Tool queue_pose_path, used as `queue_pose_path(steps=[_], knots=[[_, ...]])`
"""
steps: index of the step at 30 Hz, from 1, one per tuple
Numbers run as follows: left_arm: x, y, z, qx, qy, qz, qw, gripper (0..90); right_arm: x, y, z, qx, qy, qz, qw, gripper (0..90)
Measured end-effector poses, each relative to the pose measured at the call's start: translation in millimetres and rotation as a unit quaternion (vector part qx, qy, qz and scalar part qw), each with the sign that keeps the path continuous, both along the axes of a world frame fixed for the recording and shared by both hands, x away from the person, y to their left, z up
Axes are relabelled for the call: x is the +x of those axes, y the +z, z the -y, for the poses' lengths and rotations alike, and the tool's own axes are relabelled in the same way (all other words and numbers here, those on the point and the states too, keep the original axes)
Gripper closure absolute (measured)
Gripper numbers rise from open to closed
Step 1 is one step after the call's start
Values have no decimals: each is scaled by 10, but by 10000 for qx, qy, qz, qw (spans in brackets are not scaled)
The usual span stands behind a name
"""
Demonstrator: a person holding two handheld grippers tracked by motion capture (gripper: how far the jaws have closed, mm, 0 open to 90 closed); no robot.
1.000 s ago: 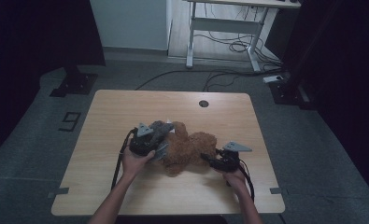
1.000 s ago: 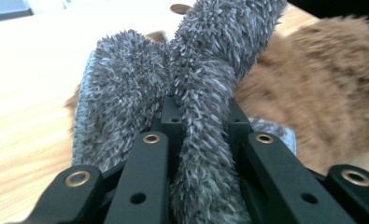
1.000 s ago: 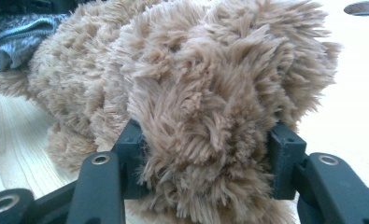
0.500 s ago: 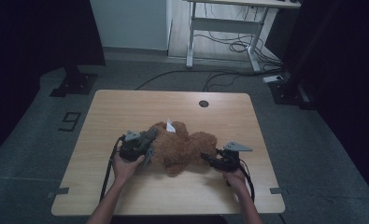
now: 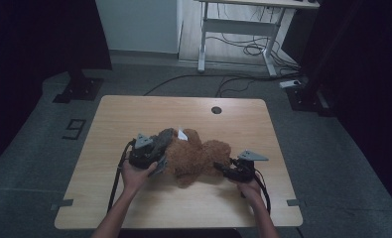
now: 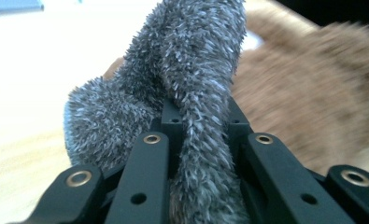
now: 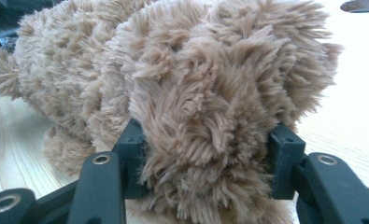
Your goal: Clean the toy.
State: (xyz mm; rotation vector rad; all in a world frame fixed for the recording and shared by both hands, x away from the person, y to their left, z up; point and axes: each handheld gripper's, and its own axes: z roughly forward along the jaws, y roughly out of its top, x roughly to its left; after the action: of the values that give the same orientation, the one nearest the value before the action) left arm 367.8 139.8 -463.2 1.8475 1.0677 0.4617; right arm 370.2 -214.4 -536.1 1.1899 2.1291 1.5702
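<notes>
A brown plush toy [image 5: 196, 156] lies near the middle of a wooden table [image 5: 134, 111], stretched between two hand-held grippers. The left gripper [image 5: 154, 154], at the toy's left end, is clamped on a grey fuzzy cloth [image 6: 191, 93] that rises between its jaws and rests against the toy. The right gripper [image 5: 223, 171], at the toy's right end, has its jaws pressed on either side of a thick fold of brown fur.
</notes>
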Motion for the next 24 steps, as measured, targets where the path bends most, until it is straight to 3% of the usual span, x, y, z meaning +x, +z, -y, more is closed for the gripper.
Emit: queue_pose_path(steps=[2,6,14,18,21,24], knots=[[-36,100,146,-95,-232,90,9996,764,-4,2,-5,-10,-8,1,10000,455],[-39,234,629,9,-782,188,9968,762,-13,7,-17,-31,-33,17,10000,456],[166,260,1758,343,-1476,-54,9884,762,-55,13,-50,-154,-87,190,9997,462],[271,83,1975,483,-1438,-358,9878,761,-89,13,-71,-269,-76,363,9990,468],[285,10,1935,374,-1423,-366,9884,764,-96,7,-74,-368,-83,408,9985,471],[264,29,1871,502,-1390,-337,9885,769,-99,13,-90,-430,-43,446,9981,472]])
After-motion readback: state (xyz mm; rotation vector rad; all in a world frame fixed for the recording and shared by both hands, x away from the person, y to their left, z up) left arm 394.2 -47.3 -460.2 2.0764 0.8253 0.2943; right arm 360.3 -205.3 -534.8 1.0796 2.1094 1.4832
